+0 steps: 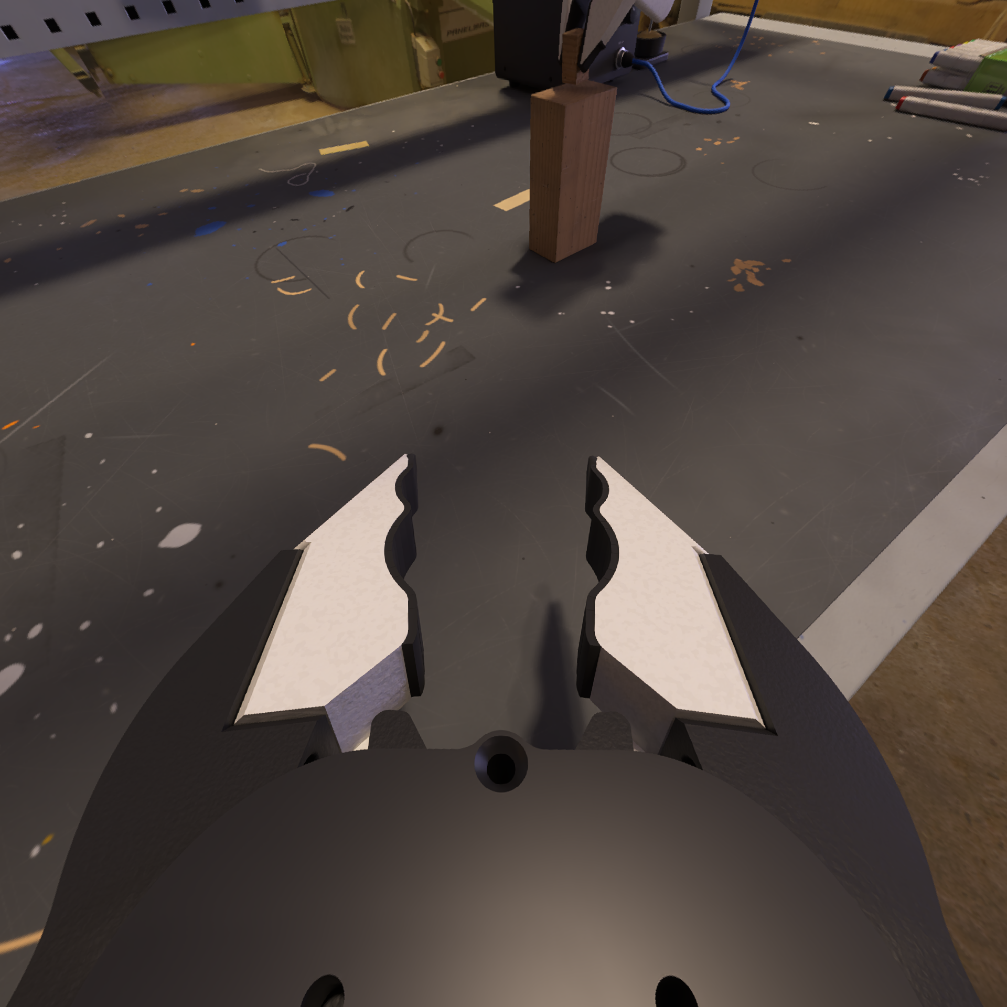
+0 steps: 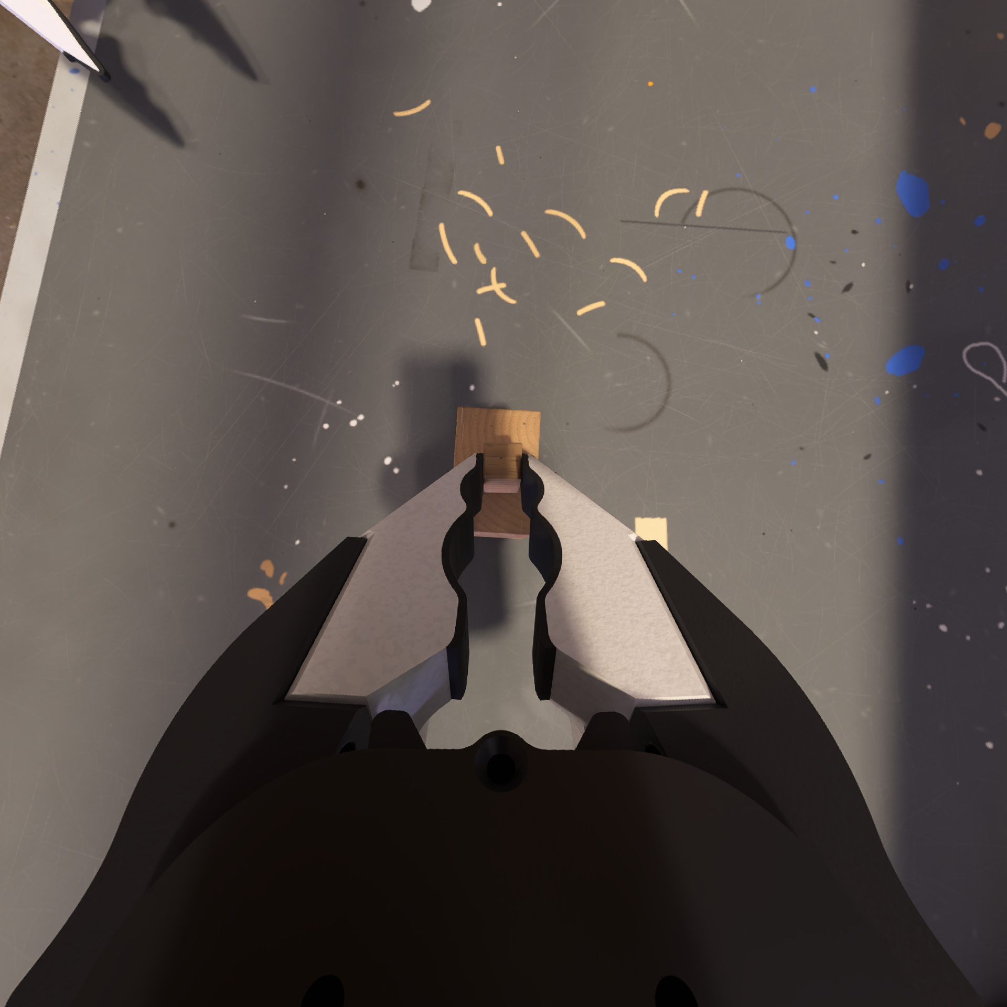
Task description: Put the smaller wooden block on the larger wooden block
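The larger wooden block (image 1: 569, 169) stands upright on the dark table, far ahead in the left wrist view. My right gripper (image 1: 580, 52) hangs just above its top, shut on the smaller wooden block (image 1: 571, 54). In the right wrist view I look straight down: my right gripper (image 2: 502, 463) is shut on the smaller wooden block (image 2: 501, 468), right over the top face of the larger wooden block (image 2: 498, 430). Whether the two blocks touch I cannot tell. My left gripper (image 1: 501, 463) is open and empty, low over the table, well short of the larger block.
The dark table (image 1: 763, 408) carries paint specks and chalk marks. A blue cable (image 1: 703, 103) and a black device (image 1: 523, 49) lie behind the block. Markers and boxes (image 1: 959, 92) sit at the far right. The table's pale edge (image 1: 899, 572) runs along the right.
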Controlling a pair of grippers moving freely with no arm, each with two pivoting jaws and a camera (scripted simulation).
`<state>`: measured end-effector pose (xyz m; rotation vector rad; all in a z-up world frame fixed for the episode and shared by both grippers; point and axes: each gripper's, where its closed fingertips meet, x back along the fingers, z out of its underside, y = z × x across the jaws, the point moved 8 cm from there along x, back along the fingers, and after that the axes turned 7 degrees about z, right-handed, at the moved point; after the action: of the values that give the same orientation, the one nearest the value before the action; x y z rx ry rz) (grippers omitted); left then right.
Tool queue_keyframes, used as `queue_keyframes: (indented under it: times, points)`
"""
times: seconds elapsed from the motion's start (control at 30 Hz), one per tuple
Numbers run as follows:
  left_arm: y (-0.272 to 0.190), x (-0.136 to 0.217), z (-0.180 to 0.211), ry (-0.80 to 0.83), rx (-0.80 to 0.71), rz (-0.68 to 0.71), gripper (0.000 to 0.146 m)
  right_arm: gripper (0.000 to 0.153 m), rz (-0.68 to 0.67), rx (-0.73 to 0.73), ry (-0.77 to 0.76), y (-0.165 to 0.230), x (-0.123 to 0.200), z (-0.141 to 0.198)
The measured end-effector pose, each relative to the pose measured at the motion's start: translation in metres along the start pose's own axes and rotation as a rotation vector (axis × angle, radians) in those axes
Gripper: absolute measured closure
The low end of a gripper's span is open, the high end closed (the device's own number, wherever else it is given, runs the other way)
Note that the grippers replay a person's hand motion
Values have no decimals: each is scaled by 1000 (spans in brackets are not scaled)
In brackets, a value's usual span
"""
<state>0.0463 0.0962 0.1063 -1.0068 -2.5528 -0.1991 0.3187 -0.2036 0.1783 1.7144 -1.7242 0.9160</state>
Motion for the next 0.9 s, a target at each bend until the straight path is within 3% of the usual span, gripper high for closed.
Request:
queue_keyframes:
  times: [0.77, 0.9]
  points:
    - [4, 2, 5, -11, 10, 10, 84, 140, 30, -42, -8, 5, -3, 1]
    - [5, 3, 5, -12, 11, 13, 84, 114, 44, -51, -35, 4, 1, -1]
